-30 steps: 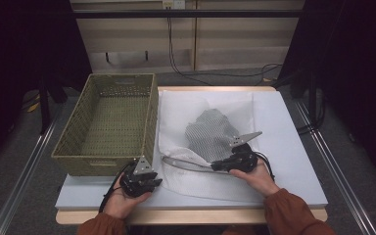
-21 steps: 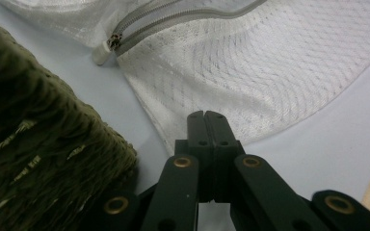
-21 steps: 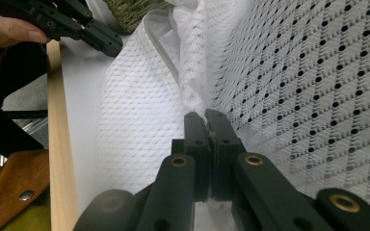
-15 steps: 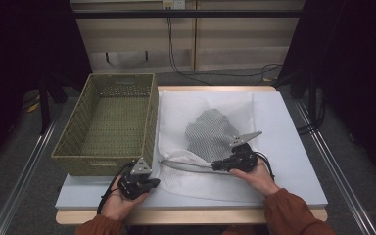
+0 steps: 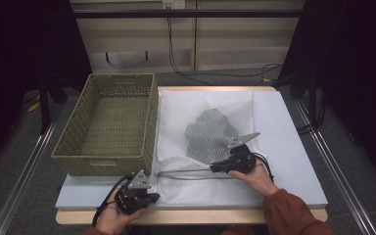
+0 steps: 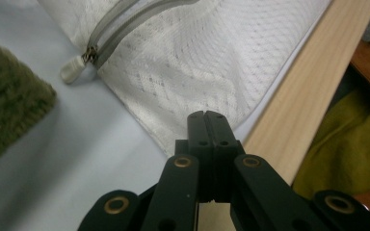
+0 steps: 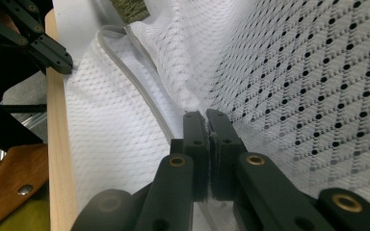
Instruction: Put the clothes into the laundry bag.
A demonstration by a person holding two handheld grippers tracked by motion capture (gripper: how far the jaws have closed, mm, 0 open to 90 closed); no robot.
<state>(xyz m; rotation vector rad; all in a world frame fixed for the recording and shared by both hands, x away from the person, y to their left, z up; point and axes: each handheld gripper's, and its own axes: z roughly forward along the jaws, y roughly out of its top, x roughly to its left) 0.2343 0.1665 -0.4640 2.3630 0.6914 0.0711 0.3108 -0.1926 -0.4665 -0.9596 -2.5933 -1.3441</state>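
— On the tabletop (image 5: 293,161), where do the right tongs (image 5: 214,168) sit?
— At the middle of the white mesh laundry bag (image 5: 210,117), clamped on a fold of its netting beside the grey zipper (image 5: 183,174). In the right gripper view the right tongs (image 7: 207,115) pinch the mesh with their jaws pressed together on it.
— And the left tongs (image 5: 152,198)?
— At the tabletop's near edge, by the bag's near left corner. In the left gripper view the left tongs (image 6: 205,115) are fully closed, jaw against jaw, with nothing seen between them; they have just finished closing. The bag's corner (image 6: 192,72) lies just beyond their tips.
— The bag itself?
— Spread flat, right of the green wicker basket (image 5: 73,147), with a grey patterned cloth (image 5: 209,132) inside it.
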